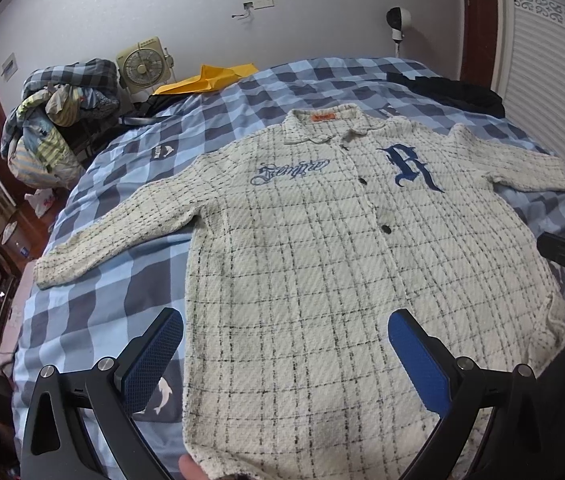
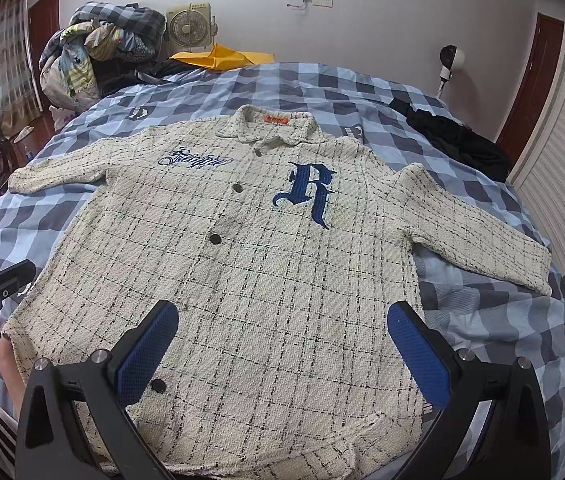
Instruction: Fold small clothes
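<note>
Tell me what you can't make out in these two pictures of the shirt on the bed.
- Shirt hem: both views, hidden behind the right gripper and left gripper, cut off by the bottom edge.
- Orange collar label text: too small, both views.
- Shirt's back: lies against the bed.

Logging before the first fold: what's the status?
Left gripper open, right gripper open, both empty. Cream plaid button-up shirt flat on blue checked bedsheet, unfolded. Nothing on it.
</note>
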`<act>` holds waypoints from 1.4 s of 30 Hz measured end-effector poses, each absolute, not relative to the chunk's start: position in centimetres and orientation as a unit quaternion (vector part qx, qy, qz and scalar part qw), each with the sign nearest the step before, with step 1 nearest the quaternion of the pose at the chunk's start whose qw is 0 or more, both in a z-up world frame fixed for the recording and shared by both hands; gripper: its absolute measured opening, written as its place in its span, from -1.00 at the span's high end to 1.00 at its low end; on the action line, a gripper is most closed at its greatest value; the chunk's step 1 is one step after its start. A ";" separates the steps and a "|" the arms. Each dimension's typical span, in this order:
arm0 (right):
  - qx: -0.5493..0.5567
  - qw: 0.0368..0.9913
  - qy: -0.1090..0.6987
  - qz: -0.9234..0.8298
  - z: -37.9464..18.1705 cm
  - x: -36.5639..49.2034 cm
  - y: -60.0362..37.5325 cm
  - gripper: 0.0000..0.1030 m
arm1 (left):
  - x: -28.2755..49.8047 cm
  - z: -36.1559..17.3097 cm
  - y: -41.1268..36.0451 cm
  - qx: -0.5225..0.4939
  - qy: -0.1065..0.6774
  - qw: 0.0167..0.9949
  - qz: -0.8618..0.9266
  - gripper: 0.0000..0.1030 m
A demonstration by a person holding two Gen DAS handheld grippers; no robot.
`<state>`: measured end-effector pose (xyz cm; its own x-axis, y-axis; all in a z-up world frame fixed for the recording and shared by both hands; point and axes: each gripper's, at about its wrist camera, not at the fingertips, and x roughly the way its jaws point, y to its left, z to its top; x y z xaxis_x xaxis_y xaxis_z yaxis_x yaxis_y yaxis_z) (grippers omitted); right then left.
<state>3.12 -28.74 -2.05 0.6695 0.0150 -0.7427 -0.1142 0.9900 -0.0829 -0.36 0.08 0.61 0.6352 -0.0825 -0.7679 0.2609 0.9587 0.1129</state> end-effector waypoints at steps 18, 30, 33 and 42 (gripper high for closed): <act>-0.032 0.912 0.406 0.037 -1.0 2.9 -29.7 -0.98 | -0.8 1.5 0.5 0.077 0.392 0.910 -0.108 -1.00; -0.025 0.912 0.405 -0.060 4.4 4.9 -43.3 -0.98 | -0.2 1.2 1.0 0.092 0.389 0.913 -0.077 -1.00; 0.009 0.897 0.431 -0.100 3.5 7.1 -50.5 -0.98 | 0.0 1.2 1.0 0.112 0.372 0.920 -0.048 -1.00; 0.213 0.805 0.505 -0.228 -5.5 13.7 -71.3 -0.98 | 1.6 0.6 2.7 0.090 0.382 0.920 -0.006 -1.00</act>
